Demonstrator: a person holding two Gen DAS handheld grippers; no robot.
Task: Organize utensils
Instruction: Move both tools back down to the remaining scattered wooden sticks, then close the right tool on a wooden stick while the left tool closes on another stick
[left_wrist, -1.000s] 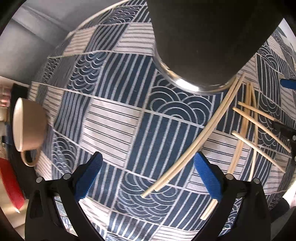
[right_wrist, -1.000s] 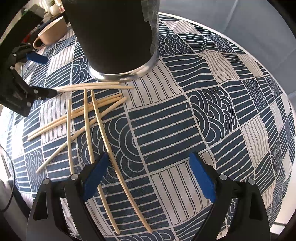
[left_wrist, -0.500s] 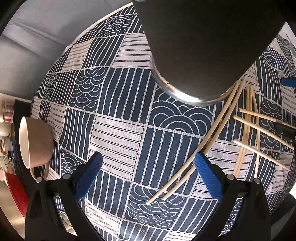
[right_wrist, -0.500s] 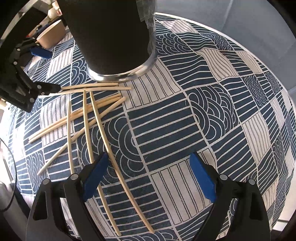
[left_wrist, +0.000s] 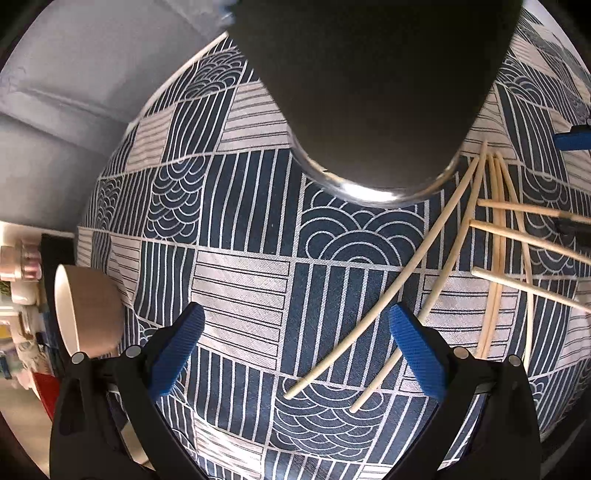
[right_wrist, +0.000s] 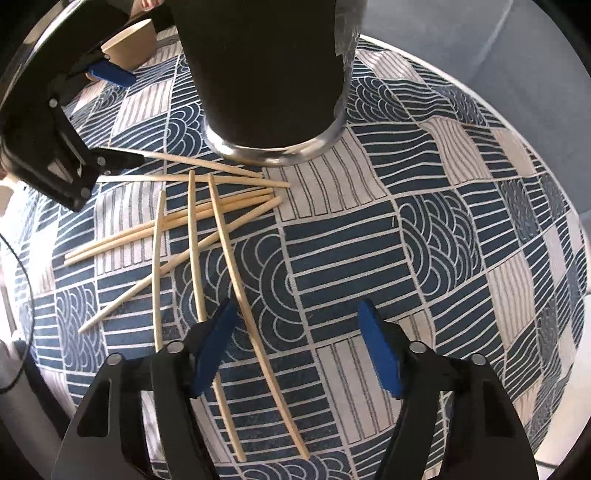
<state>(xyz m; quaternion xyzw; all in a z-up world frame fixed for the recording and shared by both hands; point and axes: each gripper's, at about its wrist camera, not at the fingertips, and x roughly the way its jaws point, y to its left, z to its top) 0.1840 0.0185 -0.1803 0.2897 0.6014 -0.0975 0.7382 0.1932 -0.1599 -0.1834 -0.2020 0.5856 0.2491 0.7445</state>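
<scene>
Narrowed since the earlier frame: right gripper (right_wrist: 295, 352) jaws have just been closing, pads now nearer together but w/ only cloth between them; no stick gripped yet. Left gripper (left_wrist: 295, 347) has rolled slightly, jaws wide apart as before, empty, two long chopsticks (left_wrist: 402, 280) running in from the right between its pads.

Largest to smallest:
- Tablecloth (right_wrist: 424, 229), blue/white patchwork print, covers the whole work surface.
- Black cup (right_wrist: 269, 74) w/ steel base ring, upright at the far side; prob. the holder for the utensils (judgement).
- Beige mug (left_wrist: 88, 314), lying at the left edge in left wrist view, well apart from the sticks.
- Loose pile of chopsticks (right_wrist: 192, 229), crossed and fanned on the cloth just beside the cup base, left of the right gripper; one stick (right_wrist: 251, 295) passes just beside its left pad.

Meaning for task: sorting barely begun, all sticks on the cloth. Closing jaws suggest a pinch is being set up, yet the nearest stick lies off-centre, so a shift left seems needed first
</scene>
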